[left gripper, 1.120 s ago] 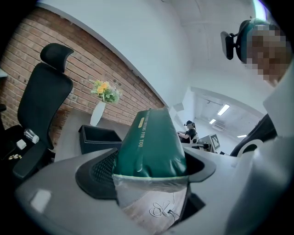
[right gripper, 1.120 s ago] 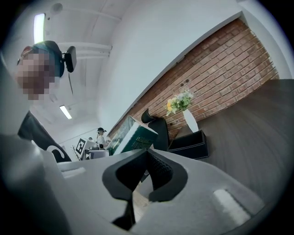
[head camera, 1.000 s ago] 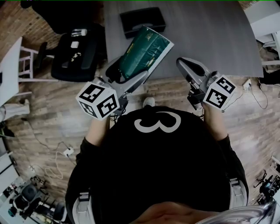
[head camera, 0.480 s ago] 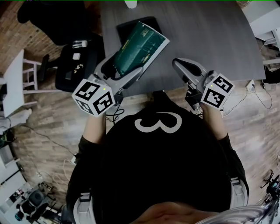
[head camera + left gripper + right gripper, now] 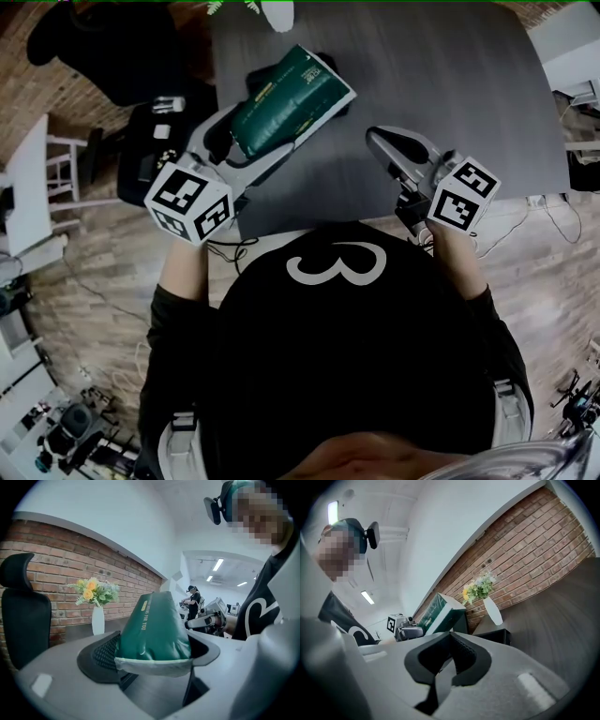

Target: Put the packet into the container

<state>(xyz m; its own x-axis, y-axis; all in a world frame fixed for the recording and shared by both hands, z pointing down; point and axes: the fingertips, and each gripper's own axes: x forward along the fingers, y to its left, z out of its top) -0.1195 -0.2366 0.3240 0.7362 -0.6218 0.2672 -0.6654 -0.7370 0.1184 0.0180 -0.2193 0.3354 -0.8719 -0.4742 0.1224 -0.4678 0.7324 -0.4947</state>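
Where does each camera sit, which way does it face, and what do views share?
Head view: on the person's head, looking steeply down at the dark grey table; black-shirted torso and both arms show.
Left gripper view: on the left gripper, facing the brick wall; its fingers clamp the green foil packet.
Right gripper view: on the right gripper, facing that wall; fingers shut, empty.
Shared: all three show the packet.

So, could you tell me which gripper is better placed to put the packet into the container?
Left. The left gripper grips the green packet close by the black container; the right gripper is shut, empty and farther away.
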